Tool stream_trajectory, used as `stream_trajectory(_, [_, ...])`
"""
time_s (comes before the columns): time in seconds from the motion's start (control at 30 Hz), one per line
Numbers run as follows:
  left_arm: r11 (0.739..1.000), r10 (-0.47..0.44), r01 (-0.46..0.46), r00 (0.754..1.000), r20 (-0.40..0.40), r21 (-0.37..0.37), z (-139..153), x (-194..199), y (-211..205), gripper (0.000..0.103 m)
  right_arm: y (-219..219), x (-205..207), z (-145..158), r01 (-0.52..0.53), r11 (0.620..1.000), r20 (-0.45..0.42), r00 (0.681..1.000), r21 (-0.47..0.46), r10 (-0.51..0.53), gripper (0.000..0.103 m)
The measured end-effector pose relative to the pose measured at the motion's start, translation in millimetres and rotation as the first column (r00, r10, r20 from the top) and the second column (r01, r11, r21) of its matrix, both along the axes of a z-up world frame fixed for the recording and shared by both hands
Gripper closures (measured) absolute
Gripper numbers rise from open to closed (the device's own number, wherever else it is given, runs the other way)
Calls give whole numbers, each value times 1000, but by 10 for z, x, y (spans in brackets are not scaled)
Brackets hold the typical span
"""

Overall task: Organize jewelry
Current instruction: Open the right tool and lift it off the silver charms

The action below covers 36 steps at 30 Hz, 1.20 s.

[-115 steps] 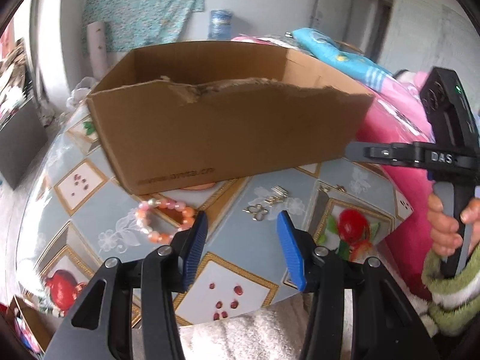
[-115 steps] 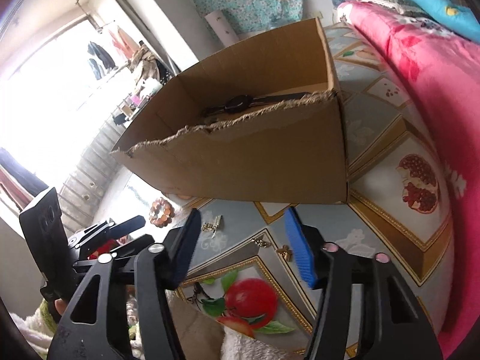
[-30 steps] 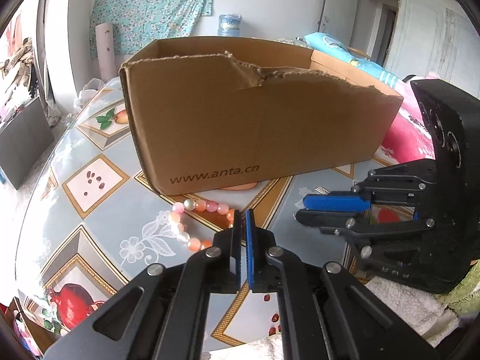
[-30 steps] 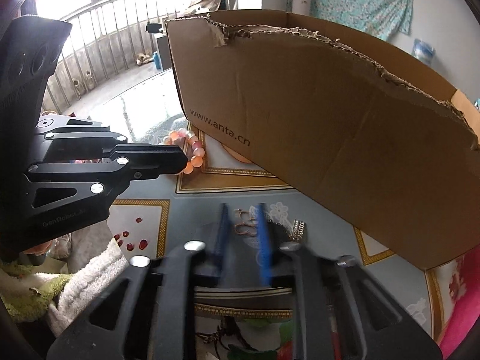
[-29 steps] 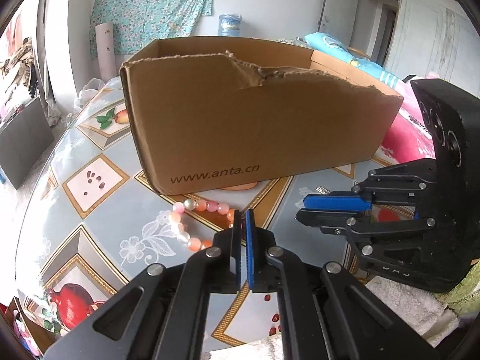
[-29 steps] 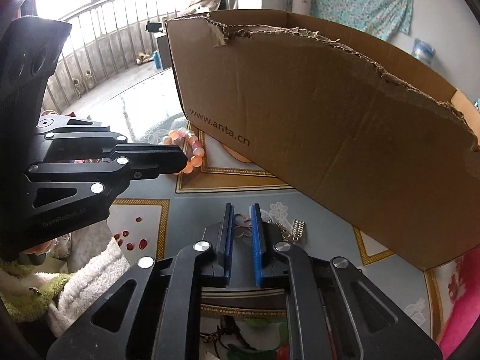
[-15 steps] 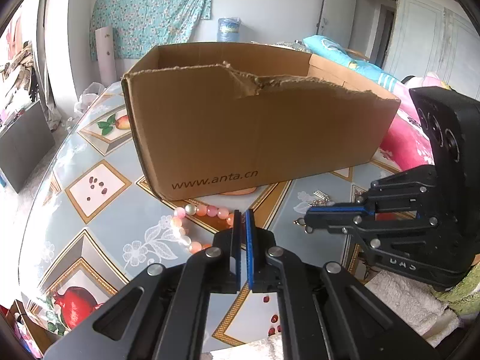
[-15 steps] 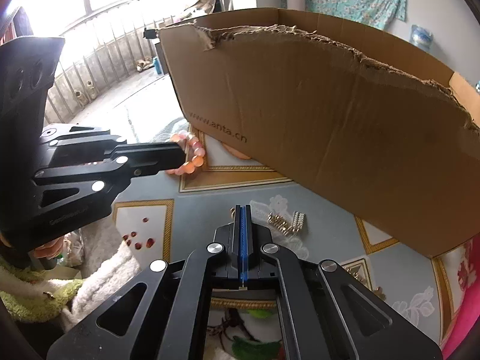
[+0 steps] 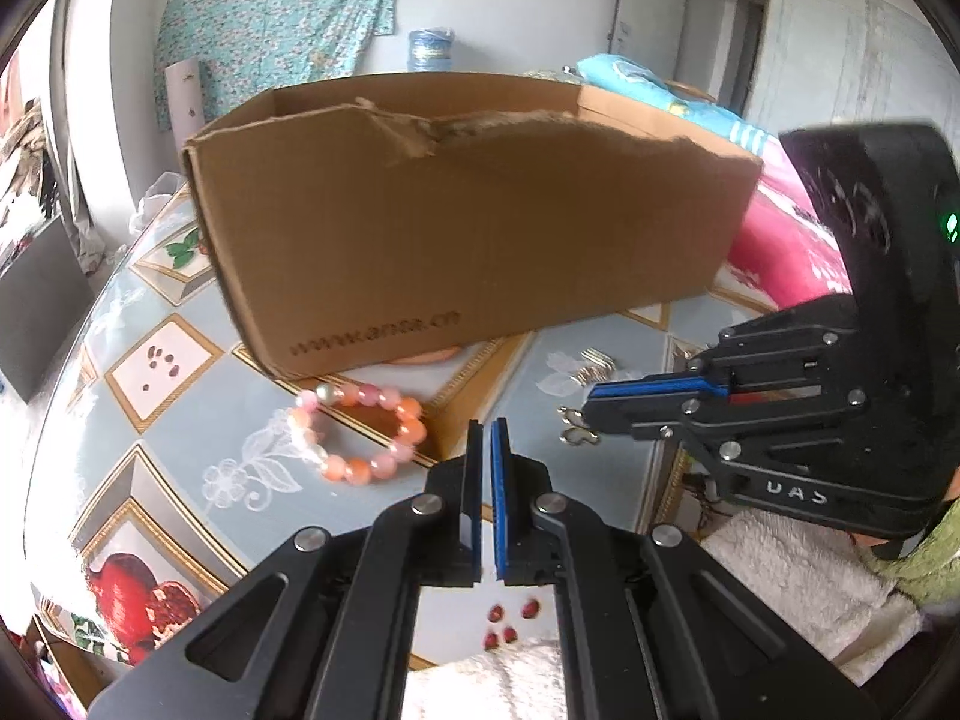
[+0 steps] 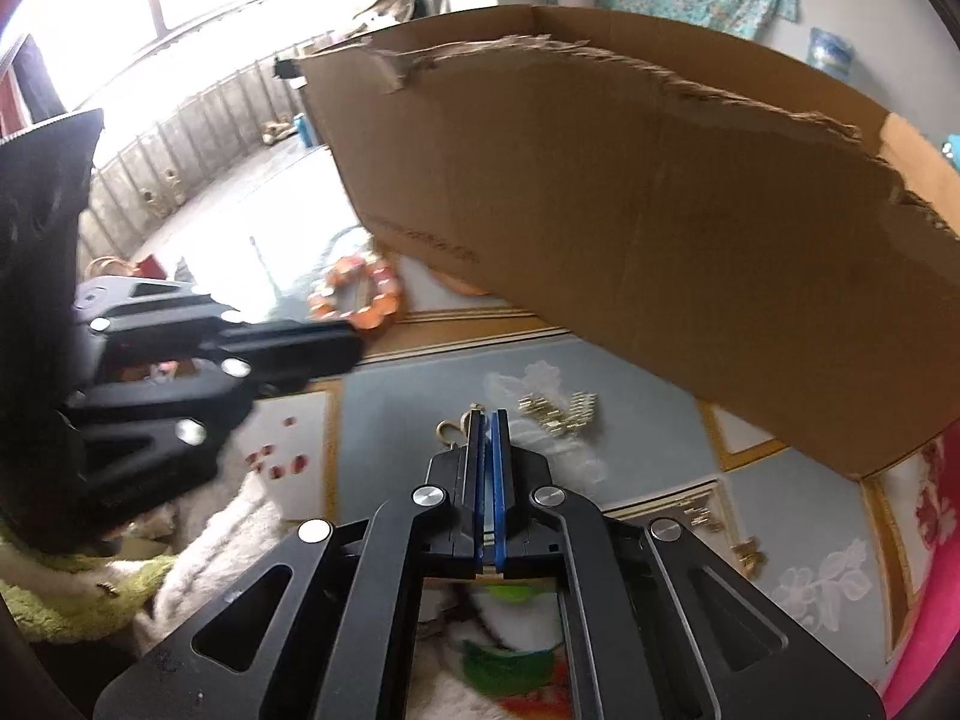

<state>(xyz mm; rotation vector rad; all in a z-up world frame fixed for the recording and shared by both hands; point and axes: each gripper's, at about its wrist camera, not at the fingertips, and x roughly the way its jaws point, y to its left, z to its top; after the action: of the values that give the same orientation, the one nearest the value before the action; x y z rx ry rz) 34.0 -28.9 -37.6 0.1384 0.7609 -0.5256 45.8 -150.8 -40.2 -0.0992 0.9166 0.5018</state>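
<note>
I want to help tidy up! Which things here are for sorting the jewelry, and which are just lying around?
For the job:
- bracelet
- gold clasp, pinched in the right gripper
- gold bits
- box
- left gripper, shut and empty

Just lying about:
- pink blanket
- towel
- water jug
- wall cloth
</note>
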Motion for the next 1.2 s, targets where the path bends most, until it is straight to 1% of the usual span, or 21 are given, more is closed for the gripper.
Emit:
stream_trajectory(0.1, [1000, -11, 11, 1000, 9, 12, -13, -34, -37, 101, -3, -41, 14, 4, 1000, 10, 1000, -13, -4, 100])
stream_trajectory(0.2, [1000, -15, 14, 1000, 17, 17, -13, -42, -41, 101, -34, -39, 36, 9, 1000, 6, 1000, -4, -9, 96])
stream_trajectory(0.27, [1000, -14, 14, 1000, 19, 18, -12, -38, -42, 101, -53, -69, 33, 2, 1000, 10, 1000, -16, -2, 94])
stream_trajectory(0.37, [1000, -8, 8, 1000, 17, 16, -17, -22, -31, 101, 14, -76, -38, -11, 999, 5, 1000, -33, 11, 94])
stream_trajectory(0.5, [1000, 0, 0, 1000, 15, 12, -24, -21, 6, 101, 109, -72, -35, -38, 999, 2, 999, -12, 38, 94])
stream_trajectory(0.6, [1000, 5, -5, 1000, 14, 11, -25, -21, 25, 101, 152, -75, -29, -49, 999, 11, 999, -22, 50, 94])
stream_trajectory(0.63, [1000, 7, -7, 1000, 14, 10, -26, -20, 31, 101, 150, -71, -28, -46, 999, 14, 999, -26, 46, 93])
stream_trajectory(0.77, [1000, 11, -11, 1000, 13, 7, -34, -12, 67, 101, 96, -71, 8, -29, 999, 25, 999, -22, 29, 78])
stream_trajectory(1.03, [1000, 10, -10, 1000, 8, 4, -33, -2, 103, 101, 263, -18, -80, -73, 994, 58, 995, -85, 78, 78])
stream_trajectory(1.13, [1000, 10, -11, 1000, 8, 3, -31, 1, 109, 101, 241, -38, -65, -71, 993, 56, 996, -92, 76, 89])
stream_trajectory(1.2, [1000, 12, -12, 1000, 9, 2, -33, 7, 113, 101, 232, -56, -34, -72, 994, 47, 996, -82, 76, 90])
